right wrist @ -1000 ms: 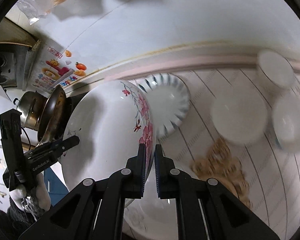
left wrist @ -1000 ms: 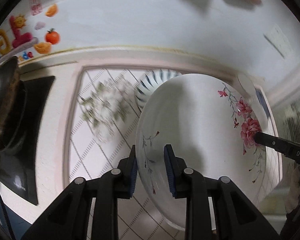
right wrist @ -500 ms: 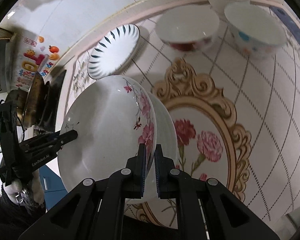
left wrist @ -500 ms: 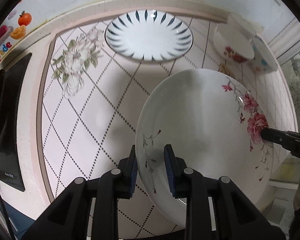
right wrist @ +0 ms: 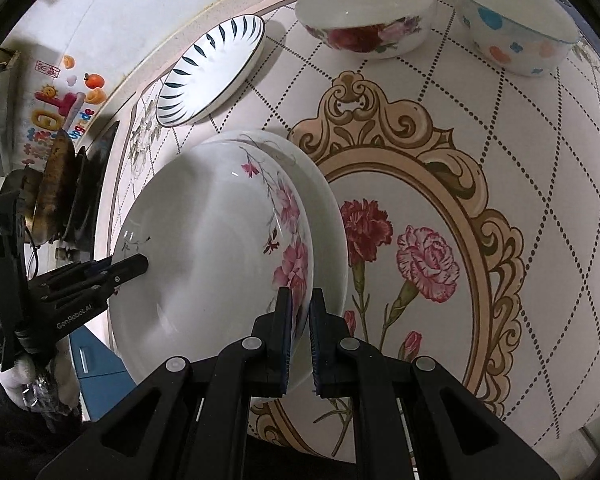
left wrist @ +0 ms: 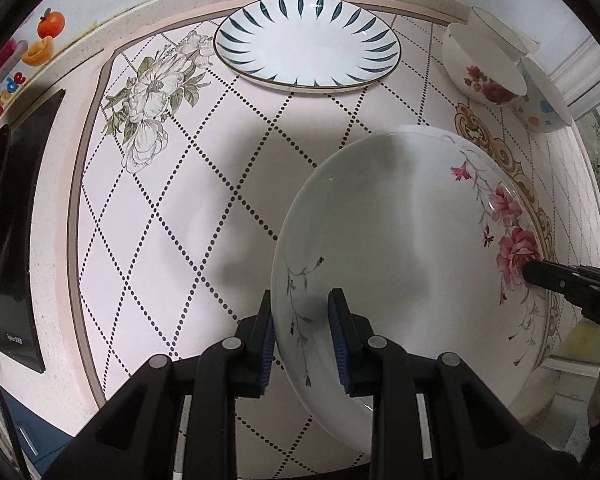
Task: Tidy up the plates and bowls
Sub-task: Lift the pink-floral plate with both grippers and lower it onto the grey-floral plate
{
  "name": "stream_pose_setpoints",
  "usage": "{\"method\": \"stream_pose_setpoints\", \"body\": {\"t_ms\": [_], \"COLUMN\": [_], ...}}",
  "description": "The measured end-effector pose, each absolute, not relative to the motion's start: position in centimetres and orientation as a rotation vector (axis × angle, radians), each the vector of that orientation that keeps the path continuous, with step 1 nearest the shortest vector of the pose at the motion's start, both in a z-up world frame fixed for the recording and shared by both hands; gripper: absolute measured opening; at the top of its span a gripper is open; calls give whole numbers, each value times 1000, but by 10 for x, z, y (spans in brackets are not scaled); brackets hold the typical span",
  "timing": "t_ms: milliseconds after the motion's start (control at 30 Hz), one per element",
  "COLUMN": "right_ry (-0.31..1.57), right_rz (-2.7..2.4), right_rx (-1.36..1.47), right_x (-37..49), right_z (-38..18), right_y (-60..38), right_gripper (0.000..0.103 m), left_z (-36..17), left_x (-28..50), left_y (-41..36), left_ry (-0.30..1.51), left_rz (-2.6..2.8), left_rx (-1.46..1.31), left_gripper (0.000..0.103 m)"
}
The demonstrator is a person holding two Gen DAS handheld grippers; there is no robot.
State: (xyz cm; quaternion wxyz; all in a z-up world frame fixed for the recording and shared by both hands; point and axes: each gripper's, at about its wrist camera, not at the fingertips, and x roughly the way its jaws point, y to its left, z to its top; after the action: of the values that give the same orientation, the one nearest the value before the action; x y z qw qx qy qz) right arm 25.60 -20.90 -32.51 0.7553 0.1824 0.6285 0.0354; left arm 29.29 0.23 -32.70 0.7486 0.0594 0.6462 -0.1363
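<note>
Both grippers hold one large white plate with pink flowers (left wrist: 400,240), also in the right wrist view (right wrist: 219,248). My left gripper (left wrist: 302,336) is shut on its near rim. My right gripper (right wrist: 300,332) is shut on the opposite, flowered rim. A second rim shows just under the plate (right wrist: 332,216), so it seems to lie over another plate; I cannot tell if they touch. A blue-striped plate (left wrist: 306,50) lies at the back of the counter. A rose bowl (right wrist: 366,16) and a dotted bowl (right wrist: 512,20) stand at the back right.
The counter (left wrist: 171,208) has a diamond-patterned mat with flower prints. A black stove (left wrist: 7,216) with a pan (right wrist: 53,184) is at the left. The wall with stickers (left wrist: 35,44) runs along the back. The counter's right edge (left wrist: 592,216) is close.
The plate has come down from a raised tilt toward the counter, held in both grippers. Both cameras now look down at the mat, and the views are closer to it.
</note>
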Motion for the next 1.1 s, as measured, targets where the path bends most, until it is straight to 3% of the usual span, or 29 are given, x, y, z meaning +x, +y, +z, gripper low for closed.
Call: {"method": "stream_pose_setpoints", "body": {"t_ms": [1100], "right_ry": [1458], "right_rz": [40], "right_rx": [389], "right_x": [273], "right_z": [-323], "right_y": [-213], "right_gripper": [12], "left_z": [-343], "left_x": [301], "left_y": [-20], "left_ry": [1446], "left_rz": [-290], "left_rx": [180], "left_gripper": [22]}}
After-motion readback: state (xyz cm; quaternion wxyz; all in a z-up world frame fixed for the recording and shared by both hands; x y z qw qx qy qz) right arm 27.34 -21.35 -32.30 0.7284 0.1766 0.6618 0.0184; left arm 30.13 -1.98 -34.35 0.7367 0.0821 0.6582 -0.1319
